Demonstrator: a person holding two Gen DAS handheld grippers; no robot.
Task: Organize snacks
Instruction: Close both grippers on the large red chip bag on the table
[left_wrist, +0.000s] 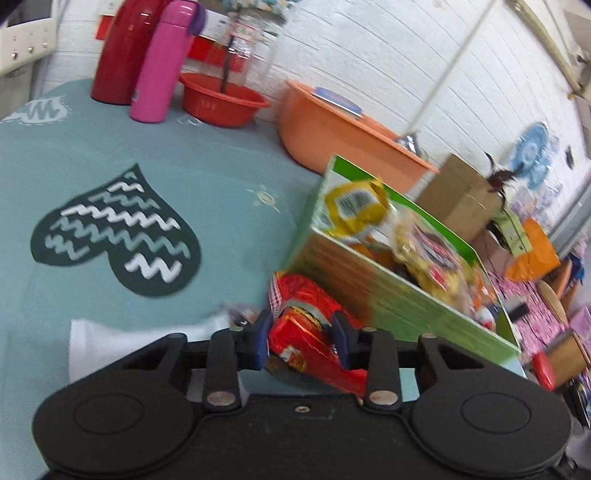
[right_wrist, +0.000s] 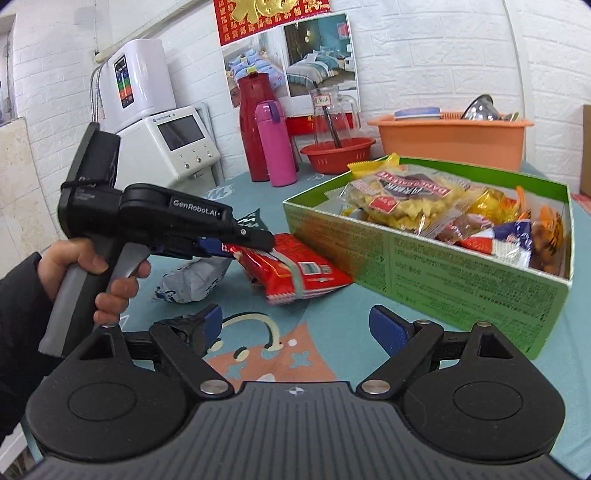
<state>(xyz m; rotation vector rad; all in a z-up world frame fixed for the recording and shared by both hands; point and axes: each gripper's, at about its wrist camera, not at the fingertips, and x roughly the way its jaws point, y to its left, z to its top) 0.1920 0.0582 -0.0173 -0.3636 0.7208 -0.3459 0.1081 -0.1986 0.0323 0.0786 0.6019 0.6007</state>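
Beside the green cardboard box of snacks, the left gripper pinches one end of the crinkly red snack packet lying on the teal tablecloth, a shallow hold that could slip when lifted, while the right gripper hangs open and empty.

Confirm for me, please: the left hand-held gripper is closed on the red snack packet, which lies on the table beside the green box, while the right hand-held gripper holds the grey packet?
Not quite. The right hand-held gripper holds nothing; its jaws stand open over the table, as the right wrist view shows. The grey packet lies untouched on the table. The rest is right: the left hand-held gripper is closed on the red snack packet beside the green box.
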